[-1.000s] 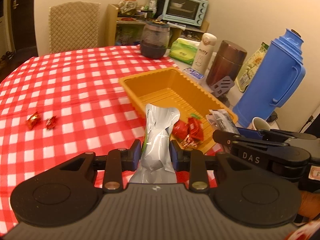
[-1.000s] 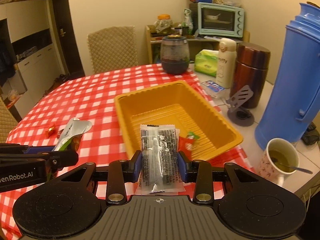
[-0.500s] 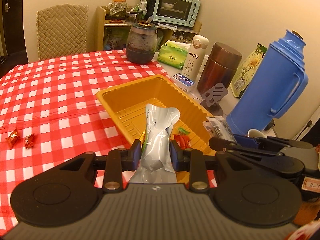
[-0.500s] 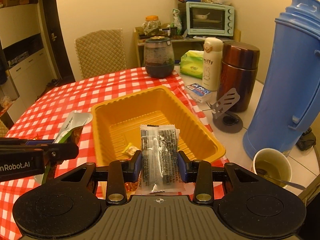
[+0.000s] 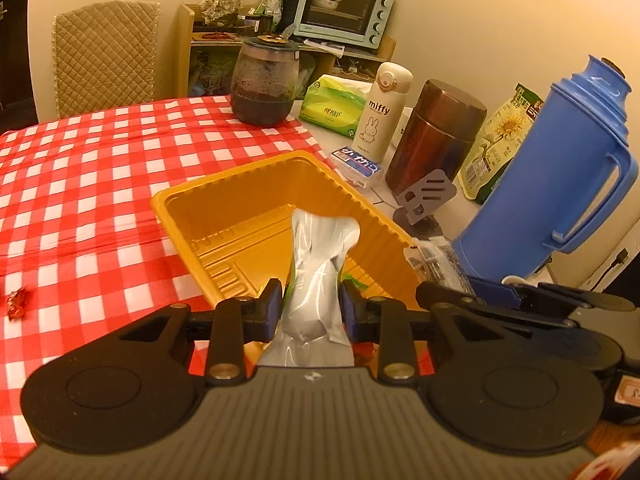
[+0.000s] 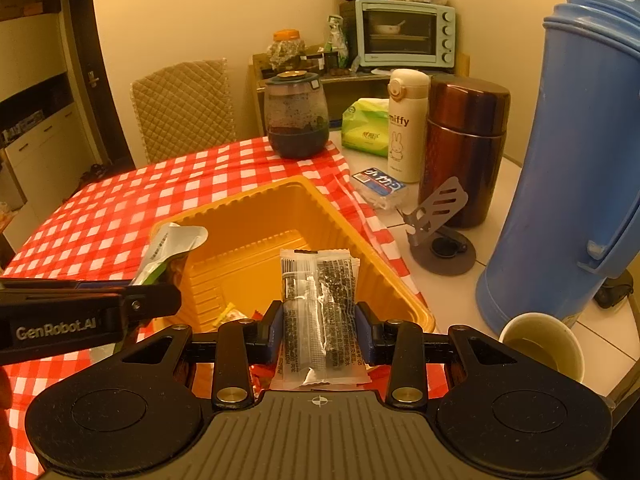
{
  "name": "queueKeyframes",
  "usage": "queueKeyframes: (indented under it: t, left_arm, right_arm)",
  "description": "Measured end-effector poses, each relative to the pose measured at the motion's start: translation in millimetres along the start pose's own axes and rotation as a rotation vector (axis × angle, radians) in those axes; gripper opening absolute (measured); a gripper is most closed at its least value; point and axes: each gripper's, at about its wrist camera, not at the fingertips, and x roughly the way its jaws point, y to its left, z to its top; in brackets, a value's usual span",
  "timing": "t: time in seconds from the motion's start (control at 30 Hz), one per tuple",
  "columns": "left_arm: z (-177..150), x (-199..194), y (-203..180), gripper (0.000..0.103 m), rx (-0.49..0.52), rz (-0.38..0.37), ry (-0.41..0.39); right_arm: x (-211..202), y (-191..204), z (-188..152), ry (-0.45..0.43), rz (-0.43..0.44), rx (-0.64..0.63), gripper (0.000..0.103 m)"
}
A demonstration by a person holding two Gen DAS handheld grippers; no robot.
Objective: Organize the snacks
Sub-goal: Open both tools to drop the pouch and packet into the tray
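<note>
While both packets are hanging over the yellow tray [image 6: 384,276], I am keeping the left tool [image 5: 311,307] pinching the silver pouch [image 5: 320,272] and the right tool [image 6: 319,326] pinching the clear packet [image 6: 318,312], lowering each before releasing, avoiding candies [image 6: 234,314] inside.

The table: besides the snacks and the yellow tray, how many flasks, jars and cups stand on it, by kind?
Flasks: 3 (blue flask, brown flask, white flask)
Jars: 1 (glass jar)
Cups: 1 (paper cup)
Total: 5
</note>
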Motion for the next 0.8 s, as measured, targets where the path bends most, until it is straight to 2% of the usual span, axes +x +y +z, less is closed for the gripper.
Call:
queueKeyframes:
  t: [0.1, 0.53, 0.7, 0.8]
  left_arm:
    - [2.2, 3.8, 3.3, 0.035, -0.007, 0.005, -0.005]
    - [-20.5, -21.5, 48.4, 0.037, -0.072, 0.089, 0.003]
    - [-26.8, -32.2, 55.3, 0.043, -0.077, 0.11, -0.008]
    - [-29.7, -38.1, 57.5, 0.046, -0.076, 0.12, -0.011]
  right_arm:
    - [1.9, -2.8, 0.0, 0.002, -0.002, 0.007, 0.038]
    - [9.1, 3.7, -0.4, 0.008, 0.033, 0.012, 0.038]
    - [13.1, 8.5, 3.8, -0.001, 0.054, 0.011, 0.038]
    - [17.0, 7.6, 6.8, -0.022, 0.099, 0.031, 0.038]
